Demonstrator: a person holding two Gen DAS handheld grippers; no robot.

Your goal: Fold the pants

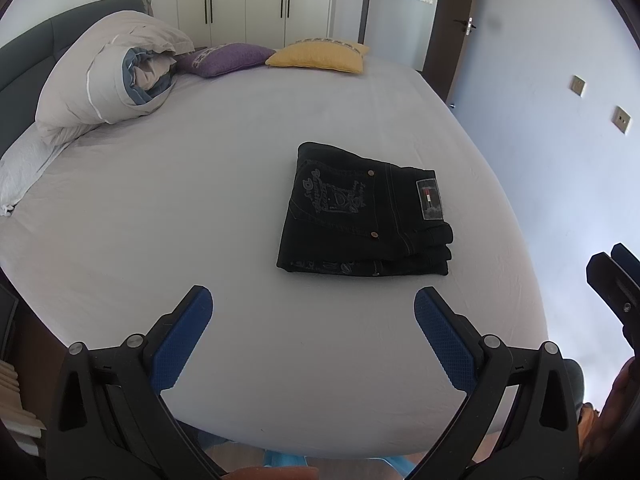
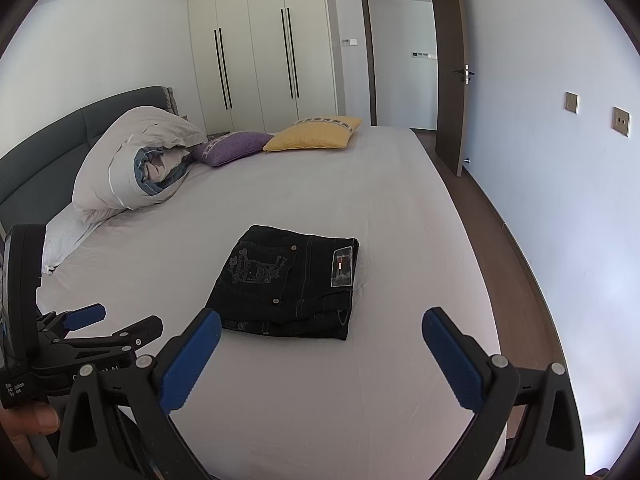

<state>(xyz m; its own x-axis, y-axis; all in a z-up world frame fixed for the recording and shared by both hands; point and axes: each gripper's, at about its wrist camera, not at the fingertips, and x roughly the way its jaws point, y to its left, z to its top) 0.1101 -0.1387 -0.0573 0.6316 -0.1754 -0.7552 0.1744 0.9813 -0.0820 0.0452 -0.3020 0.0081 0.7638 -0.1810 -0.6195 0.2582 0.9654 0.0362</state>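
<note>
A pair of black jeans (image 1: 360,216) lies folded into a compact rectangle on the bed's light sheet (image 1: 200,208), back pocket embroidery and label facing up. It also shows in the right wrist view (image 2: 288,284). My left gripper (image 1: 312,300) is open and empty, held near the bed's front edge, short of the jeans. My right gripper (image 2: 320,320) is open and empty, also short of the jeans. The left gripper shows at the left of the right wrist view (image 2: 112,324), and the right gripper at the right edge of the left wrist view (image 1: 616,276).
A rolled duvet (image 2: 136,164), a purple cushion (image 2: 236,146) and a yellow cushion (image 2: 316,134) lie at the head of the bed by the dark headboard (image 2: 60,148). A wardrobe (image 2: 260,48) and an open door (image 2: 452,68) stand behind. Floor runs along the bed's right side.
</note>
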